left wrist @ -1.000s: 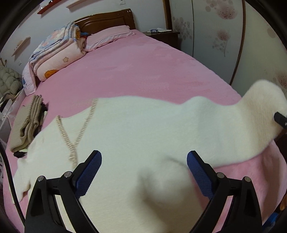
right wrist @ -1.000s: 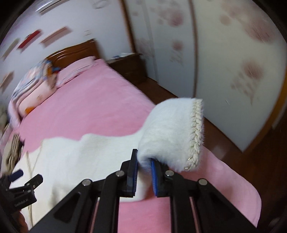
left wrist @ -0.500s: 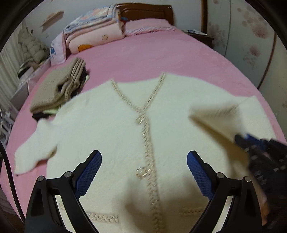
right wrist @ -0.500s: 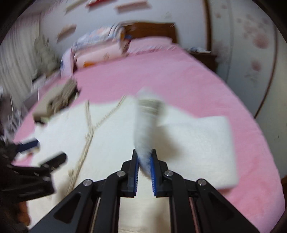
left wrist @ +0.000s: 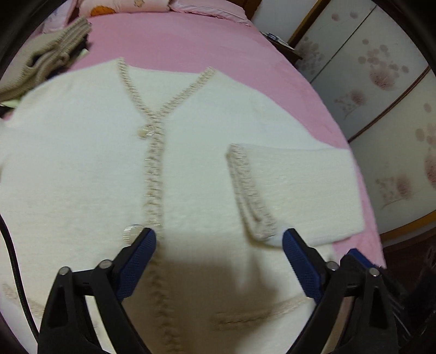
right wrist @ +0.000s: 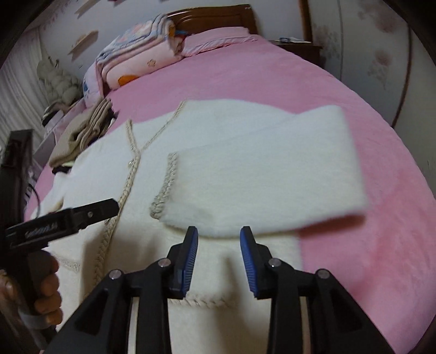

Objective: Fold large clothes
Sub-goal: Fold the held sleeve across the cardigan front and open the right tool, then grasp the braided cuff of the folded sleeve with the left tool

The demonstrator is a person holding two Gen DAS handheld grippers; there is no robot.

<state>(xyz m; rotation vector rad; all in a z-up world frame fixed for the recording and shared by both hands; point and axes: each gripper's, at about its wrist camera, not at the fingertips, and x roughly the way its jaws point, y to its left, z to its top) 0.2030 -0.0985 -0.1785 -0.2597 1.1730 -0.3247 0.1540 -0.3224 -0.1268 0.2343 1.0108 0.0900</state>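
Note:
A white fluffy cardigan (left wrist: 81,168) with beige braided trim and buttons lies face up on the pink bed (left wrist: 190,40). Its right sleeve (left wrist: 299,185) is folded across the chest, the trimmed cuff toward the button line. It shows in the right wrist view (right wrist: 259,174) too. My left gripper (left wrist: 218,258) is open and empty, over the lower front of the cardigan. My right gripper (right wrist: 219,256) is open and empty, just short of the folded sleeve's near edge. The left sleeve runs out of view.
A folded beige knit pile (right wrist: 81,133) sits at the bed's left edge. Folded quilts (right wrist: 136,60) and a pillow lie by the wooden headboard (right wrist: 218,16). A nightstand (right wrist: 299,46) and floral wardrobe doors (left wrist: 381,95) stand on the right.
My right gripper carried the right sleeve across the cardigan, laid it on the chest and opened. The left gripper moved over the cardigan's lower front and stayed open.

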